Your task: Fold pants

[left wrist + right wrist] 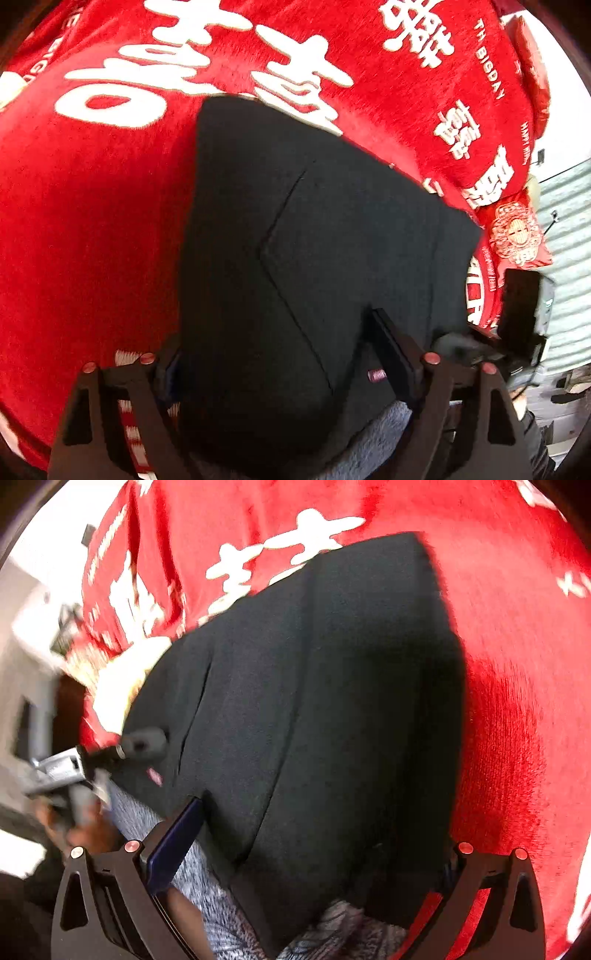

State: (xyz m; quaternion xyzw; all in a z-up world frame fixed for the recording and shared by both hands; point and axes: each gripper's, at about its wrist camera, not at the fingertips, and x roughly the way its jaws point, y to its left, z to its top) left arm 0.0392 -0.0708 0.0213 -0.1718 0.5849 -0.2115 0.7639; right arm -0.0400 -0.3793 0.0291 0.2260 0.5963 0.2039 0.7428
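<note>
Black pants (pixel 314 229) lying between both spread, unclenched grippers, left gripper (pixel 280 354), right gripper (pixel 321 838), corrugated wall (pixel 569 236) showing only in the left view, red blanket (pixel 92 221) lying underneath

The left gripper (pixel 277 354) tips steeply downward, its jaws set wide. The right gripper (pixel 314 842) tilts down likewise with jaws spread broadly. In the blurred right wrist view, a hand (pixel 79 829) seemingly grasps the other gripper's handle.

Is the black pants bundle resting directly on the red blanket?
Touching. In the left wrist view the black pants lie flat on the red blanket, edges meeting it with no visible gap.
</note>
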